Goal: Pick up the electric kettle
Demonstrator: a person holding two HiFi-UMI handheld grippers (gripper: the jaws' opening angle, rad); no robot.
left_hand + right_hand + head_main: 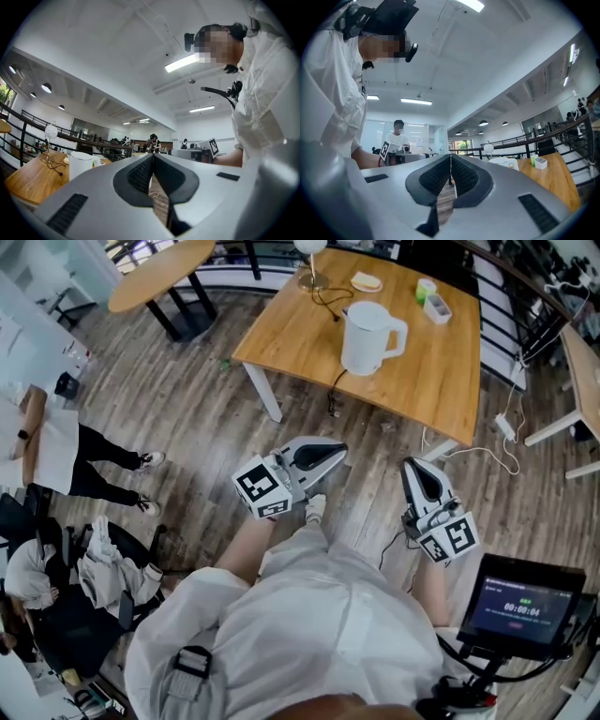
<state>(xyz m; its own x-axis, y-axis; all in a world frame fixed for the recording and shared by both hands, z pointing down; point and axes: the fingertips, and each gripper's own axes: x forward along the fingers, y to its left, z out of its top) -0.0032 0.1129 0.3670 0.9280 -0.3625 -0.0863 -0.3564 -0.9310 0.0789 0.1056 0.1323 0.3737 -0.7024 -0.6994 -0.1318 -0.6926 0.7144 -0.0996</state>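
Observation:
The white electric kettle (368,337) stands upright near the front edge of a wooden table (441,371), its handle to the right and its cord trailing off the edge. Both grippers hang over the wood floor short of the table, apart from the kettle. My left gripper (339,450) is shut and holds nothing. My right gripper (410,465) is shut and holds nothing too. In the left gripper view the kettle (80,165) shows left of the closed jaws (153,156). In the right gripper view its top (502,160) peeks out right of the closed jaws (451,156).
A lamp (309,259), a plate with bread (366,282), a green cup (426,289) and a small white box (437,307) sit at the table's far side. A power strip (504,426) and cables lie on the floor. A person (84,460) sits at left; a screen (520,601) stands at lower right.

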